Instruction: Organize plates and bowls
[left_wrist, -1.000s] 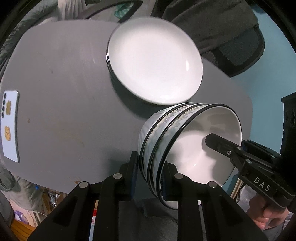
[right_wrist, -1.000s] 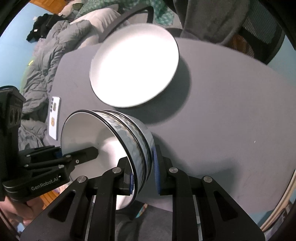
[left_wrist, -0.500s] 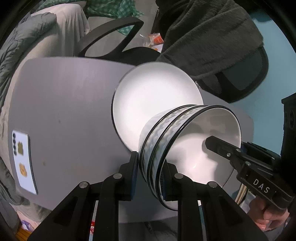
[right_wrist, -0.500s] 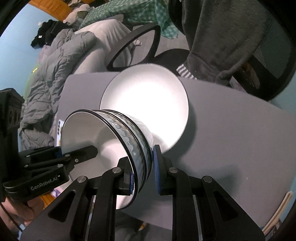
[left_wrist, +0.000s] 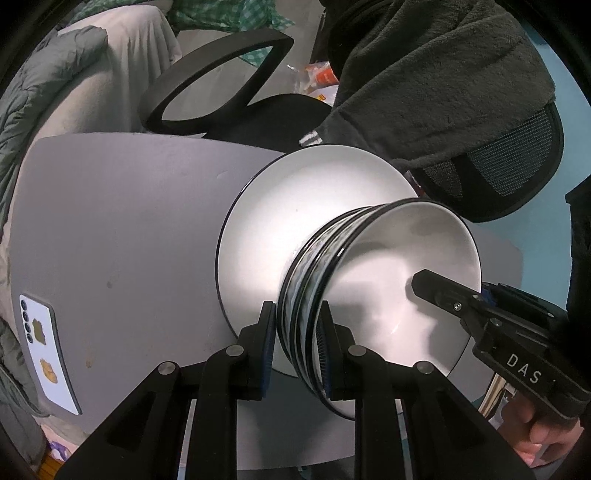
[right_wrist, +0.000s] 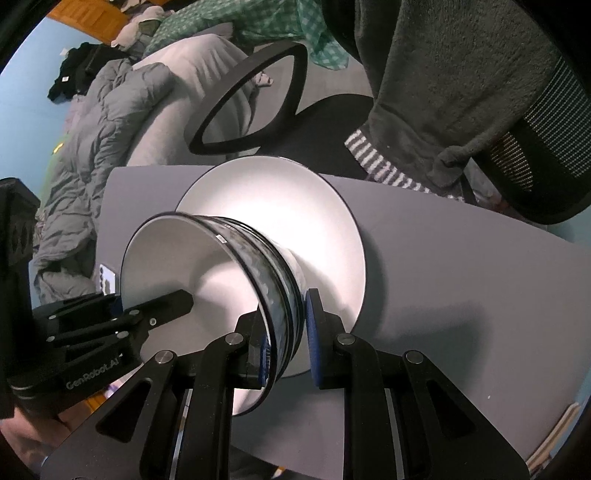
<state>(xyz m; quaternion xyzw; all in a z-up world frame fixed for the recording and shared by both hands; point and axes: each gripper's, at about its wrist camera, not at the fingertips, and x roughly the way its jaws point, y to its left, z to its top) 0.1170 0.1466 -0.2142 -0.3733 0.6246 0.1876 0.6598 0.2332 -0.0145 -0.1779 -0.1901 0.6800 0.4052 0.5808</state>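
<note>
A stack of bowls (left_wrist: 373, 295) is pinched from both sides. By its dark rims, three nested bowls can be counted, though the exact count is hard to settle. The left gripper (left_wrist: 297, 350) is clamped narrowly on the stack's rim, one pad outside the patterned wall and one inside the bowl. On the opposite rim the right gripper (right_wrist: 286, 338) is clamped the same way, its jaws also narrow. In the left wrist view the stack's mouth is turned to the right of the claw and its foot toward the plates (left_wrist: 295, 225). In the right wrist view the mouth is turned to the left. The stack's axis is thus seen running from its foot at the plates out to its open mouth.

The plates are found just ahead of both claws, directly beyond the stack's foot. At least two are counted from the doubled dark edge, and they lie flat on the grey table (left_wrist: 129, 229). Whether the foot is touching the top plate cannot be told. One phone (left_wrist: 48, 347) lies face down, well off to the left of the left claw. One black office chair (right_wrist: 535, 155) stands beyond the table, draped with a dark fleece (left_wrist: 443, 81).
</note>
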